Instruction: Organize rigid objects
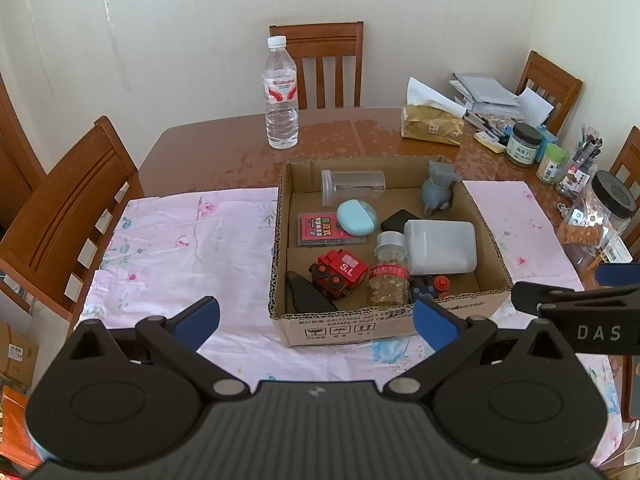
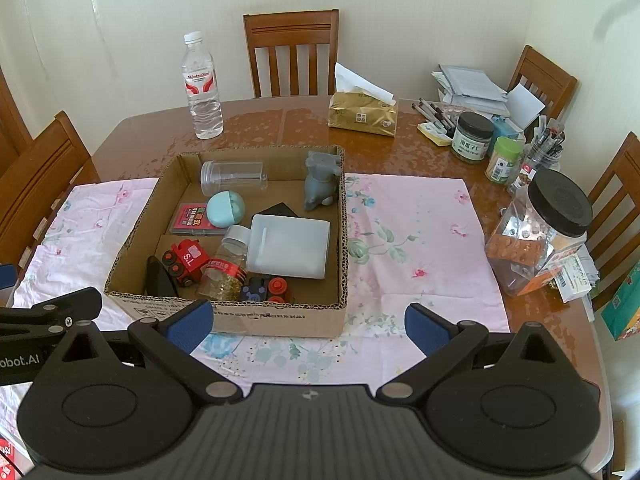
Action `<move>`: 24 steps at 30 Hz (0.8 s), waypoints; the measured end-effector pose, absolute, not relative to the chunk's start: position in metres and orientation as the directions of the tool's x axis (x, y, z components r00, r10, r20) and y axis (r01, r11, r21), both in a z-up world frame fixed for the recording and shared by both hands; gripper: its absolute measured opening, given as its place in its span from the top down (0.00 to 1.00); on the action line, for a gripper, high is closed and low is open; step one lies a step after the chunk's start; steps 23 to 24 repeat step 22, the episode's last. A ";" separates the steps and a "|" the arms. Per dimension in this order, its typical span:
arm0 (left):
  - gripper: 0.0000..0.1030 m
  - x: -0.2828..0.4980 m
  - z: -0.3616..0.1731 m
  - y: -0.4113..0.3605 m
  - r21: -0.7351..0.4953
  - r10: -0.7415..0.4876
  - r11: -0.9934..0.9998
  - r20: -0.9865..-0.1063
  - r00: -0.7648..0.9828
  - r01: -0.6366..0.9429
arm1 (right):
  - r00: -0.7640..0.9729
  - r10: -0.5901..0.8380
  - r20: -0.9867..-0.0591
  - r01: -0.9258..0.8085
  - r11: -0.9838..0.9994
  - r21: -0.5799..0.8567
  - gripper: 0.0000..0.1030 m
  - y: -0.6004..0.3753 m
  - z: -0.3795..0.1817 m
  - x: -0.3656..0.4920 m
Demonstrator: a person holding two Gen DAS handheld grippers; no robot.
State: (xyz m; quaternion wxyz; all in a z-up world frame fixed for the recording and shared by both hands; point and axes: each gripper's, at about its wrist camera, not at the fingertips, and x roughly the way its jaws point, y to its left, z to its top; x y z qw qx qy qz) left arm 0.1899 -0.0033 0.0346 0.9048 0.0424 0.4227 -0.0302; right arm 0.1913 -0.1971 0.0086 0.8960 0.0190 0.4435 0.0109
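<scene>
Both grippers hover above the near edge of the table with their blue-padded fingers spread wide and nothing between them: the left gripper [image 1: 316, 320] faces the near wall of the cardboard box [image 1: 352, 328], and the right gripper [image 2: 308, 324] sits just right of it, over the pink floral cloth [image 2: 420, 240] on which the box rests. The box already holds the rigid objects: a red toy train [image 1: 340, 274] and a black item near its front left, a glitter-filled jar [image 1: 390, 270] lying beside them, a white rectangular container [image 1: 440, 246] to the right, a mint round case [image 1: 356, 217] on a red card pack [image 1: 316, 230], a clear jar [image 1: 352, 187] on its side at the far wall, and a grey figurine [image 1: 438, 192] in the far right corner. Beyond the box stand a water bottle [image 1: 281, 94] to the left and a gold tissue pack [image 1: 432, 125]; jars and pens crowd the table's right edge.
</scene>
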 end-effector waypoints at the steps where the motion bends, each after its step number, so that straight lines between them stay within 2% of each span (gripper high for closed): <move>1: 0.01 0.190 0.035 -0.003 0.052 -0.019 0.994 -0.767 0.641 0.092 | 0.606 0.036 -0.794 -0.003 0.999 0.043 0.00 -0.197 0.009 0.192; 24: 0.01 0.191 0.034 -0.006 0.052 -0.015 0.995 -0.770 0.638 0.087 | 0.606 0.043 -0.794 -0.011 0.999 0.046 0.00 -0.200 0.009 0.193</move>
